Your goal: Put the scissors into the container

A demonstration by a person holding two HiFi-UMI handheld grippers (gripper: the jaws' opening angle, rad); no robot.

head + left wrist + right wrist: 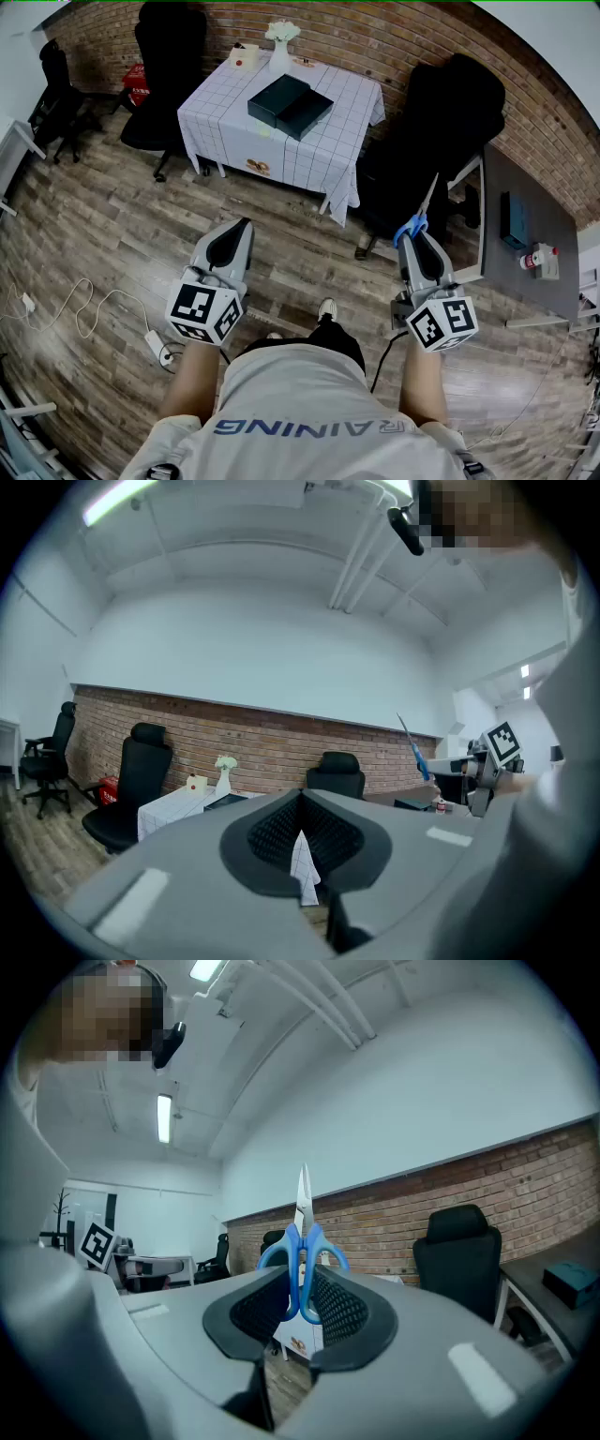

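Standing figure, both tools raised over a floor (94, 244) of grey-brown wood planks. The right gripper (415, 239) (302, 1288), smooth grey plastic with black ribbed pads, pinches the scissors (412, 228) (302, 1241) by their glossy blue loop handles. The handles sit between the pads, and the narrow steel blades stand closed and point up and forward, clear of the jaw tips. The left gripper (236, 234) (302, 832) is the same build. Its pads meet at the tips with nothing held, and only a thin wedge of background shows lower down. Each tool carries a marker cube (206, 312) with black-and-white squares at its rear. Well apart from both grippers, ahead of the person, is a table (319, 155) draped in white cloth with a fine grid. On it rests the dark, flat rectangular container (291, 105), seemingly two boxy parts side by side, and a white vase (280, 52) of pale flowers. A rough red brick wall (375, 37) runs behind, and a black padded office chair (459, 122) stands near the scissors' tip.
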